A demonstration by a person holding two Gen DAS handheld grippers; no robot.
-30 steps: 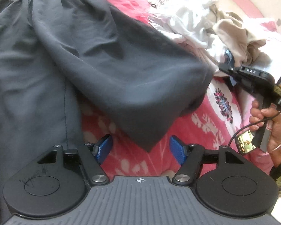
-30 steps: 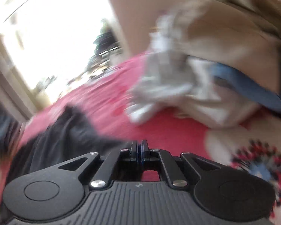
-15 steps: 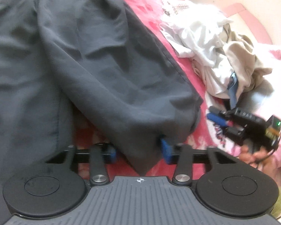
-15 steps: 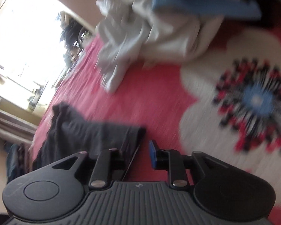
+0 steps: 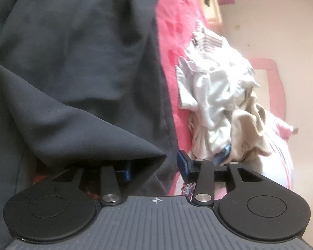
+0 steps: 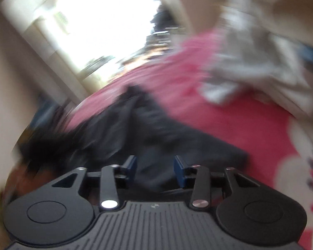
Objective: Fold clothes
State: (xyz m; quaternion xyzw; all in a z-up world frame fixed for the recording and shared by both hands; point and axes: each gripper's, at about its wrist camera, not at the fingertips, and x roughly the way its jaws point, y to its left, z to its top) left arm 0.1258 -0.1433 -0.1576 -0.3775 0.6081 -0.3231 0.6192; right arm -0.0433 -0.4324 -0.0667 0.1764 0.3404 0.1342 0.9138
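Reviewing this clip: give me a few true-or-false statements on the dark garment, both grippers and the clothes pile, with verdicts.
1. The left gripper has its fingers apart with a corner of the dark garment between them. True.
2. The right gripper is shut. False: its fingers stand apart over dark cloth.
3. The pile of pale clothes lies on top of the dark garment. False: it lies beside it, apart.
4. The bedcover is pink. True.
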